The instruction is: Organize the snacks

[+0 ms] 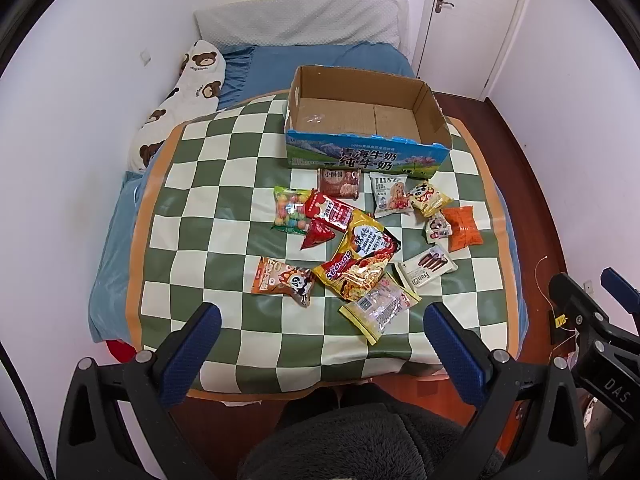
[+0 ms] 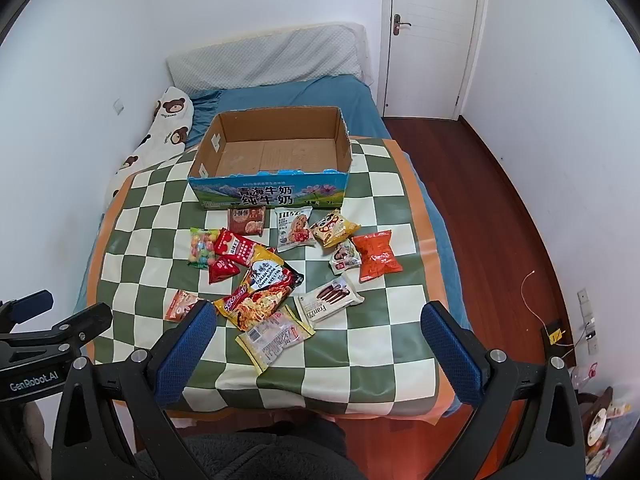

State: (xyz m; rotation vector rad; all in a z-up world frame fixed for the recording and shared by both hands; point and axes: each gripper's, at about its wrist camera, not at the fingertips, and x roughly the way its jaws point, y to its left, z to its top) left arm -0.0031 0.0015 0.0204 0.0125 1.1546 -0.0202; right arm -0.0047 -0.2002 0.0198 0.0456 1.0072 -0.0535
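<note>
An open, empty cardboard box point(image 1: 360, 116) point(image 2: 276, 148) with a blue printed front stands at the far side of a green-and-white checkered table point(image 1: 224, 184) point(image 2: 376, 340). Several snack packets lie in front of it: a yellow-red Sedaap noodle pack point(image 1: 356, 260) point(image 2: 260, 292), a Franzzi biscuit pack point(image 1: 426, 268) point(image 2: 328, 300), an orange packet point(image 1: 462, 228) point(image 2: 376, 256), a candy bag point(image 1: 290, 214) point(image 2: 202, 248). My left gripper point(image 1: 320, 340) and right gripper point(image 2: 318, 340) are both open and empty, held above the table's near edge.
A bed with blue sheet point(image 1: 312, 56) point(image 2: 288, 96) and bear-print pillow point(image 1: 180, 96) lies behind the table. A white door point(image 2: 432, 36) and red-brown wood floor point(image 2: 500, 220) are on the right. The other gripper shows at the frame edge point(image 1: 592, 320) point(image 2: 48, 332).
</note>
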